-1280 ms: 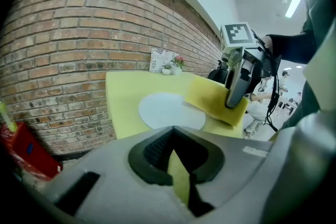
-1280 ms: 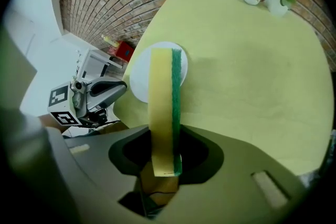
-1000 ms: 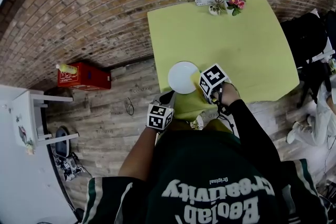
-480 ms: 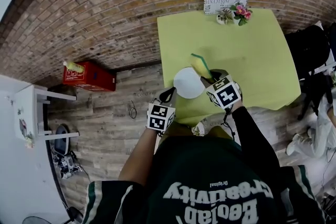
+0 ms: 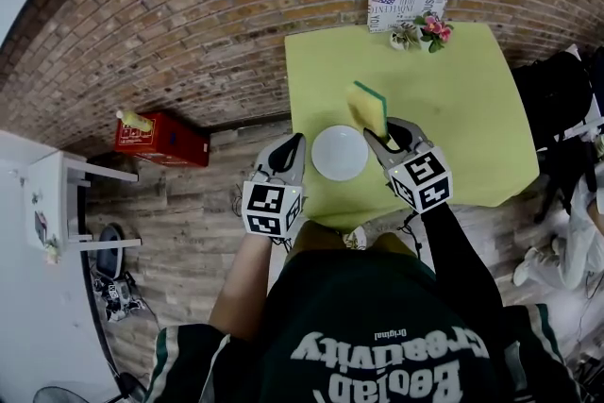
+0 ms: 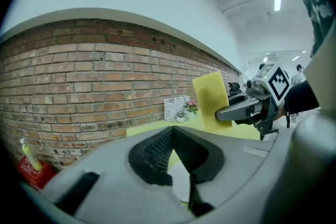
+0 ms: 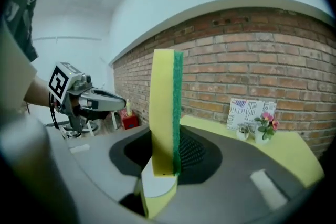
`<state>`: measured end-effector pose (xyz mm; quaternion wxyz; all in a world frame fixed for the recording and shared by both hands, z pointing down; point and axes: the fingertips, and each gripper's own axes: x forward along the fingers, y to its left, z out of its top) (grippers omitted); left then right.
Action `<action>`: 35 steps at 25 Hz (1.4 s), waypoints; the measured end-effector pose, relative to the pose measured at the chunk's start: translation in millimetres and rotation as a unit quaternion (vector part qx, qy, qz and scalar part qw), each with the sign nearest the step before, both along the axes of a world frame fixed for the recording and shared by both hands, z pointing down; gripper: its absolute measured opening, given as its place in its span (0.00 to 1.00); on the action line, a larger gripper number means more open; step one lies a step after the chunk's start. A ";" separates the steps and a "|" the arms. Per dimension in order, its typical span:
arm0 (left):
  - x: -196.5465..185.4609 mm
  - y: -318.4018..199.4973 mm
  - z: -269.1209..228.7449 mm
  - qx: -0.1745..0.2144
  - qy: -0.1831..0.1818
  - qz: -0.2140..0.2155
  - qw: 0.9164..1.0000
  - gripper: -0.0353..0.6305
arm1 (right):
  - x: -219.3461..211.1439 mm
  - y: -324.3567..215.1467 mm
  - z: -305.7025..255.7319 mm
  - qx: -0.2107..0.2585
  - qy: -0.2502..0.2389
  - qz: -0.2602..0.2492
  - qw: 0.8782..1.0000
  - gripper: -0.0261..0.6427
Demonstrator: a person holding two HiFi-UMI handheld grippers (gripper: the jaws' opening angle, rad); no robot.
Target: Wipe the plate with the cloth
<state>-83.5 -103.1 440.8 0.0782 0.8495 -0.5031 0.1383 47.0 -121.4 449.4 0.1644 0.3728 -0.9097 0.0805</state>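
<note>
A white plate [image 5: 340, 153] lies near the front left corner of the yellow-green table [image 5: 453, 99]. My right gripper [image 5: 385, 133] is shut on a yellow sponge with a green scouring face [image 5: 368, 109], held upright just right of and beyond the plate. The right gripper view shows the sponge [image 7: 164, 113] standing between the jaws, with the plate [image 7: 157, 186] below it. My left gripper [image 5: 298, 142] hovers off the table's left edge beside the plate, jaws together and empty. In the left gripper view the plate [image 6: 181, 181] shows past the jaws, with the sponge [image 6: 211, 99] across from it.
A printed card [image 5: 404, 7] and a small flower pot [image 5: 425, 25] stand at the table's far edge against the brick wall. On the wooden floor at left sit a red box [image 5: 160, 139] and a white shelf [image 5: 57, 212]. Black bags [image 5: 557, 80] lie on the right.
My right gripper has lifted the sponge into sight and carried it to the plate's far right side. The left gripper has risen and come up beside the plate's left.
</note>
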 end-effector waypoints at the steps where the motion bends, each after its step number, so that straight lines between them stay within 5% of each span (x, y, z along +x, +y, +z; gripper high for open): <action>1: 0.6 -0.6 -10.1 0.009 0.002 -0.001 1.000 0.06 | 0.4 0.4 -8.7 0.020 -0.008 0.002 1.000 0.23; 4: 3.1 -1.1 -39.1 0.036 0.006 -0.004 0.999 0.06 | 4.4 0.3 -28.9 0.054 -0.020 0.022 0.998 0.23; 16: 6.0 -3.5 -114.1 0.116 0.001 -0.010 0.993 0.06 | 13.4 0.1 -65.4 0.070 -0.040 0.046 0.996 0.23; 35: 6.6 -11.1 -130.2 0.136 0.023 0.002 0.990 0.06 | 15.1 -8.3 -82.2 0.105 -0.035 0.064 0.992 0.22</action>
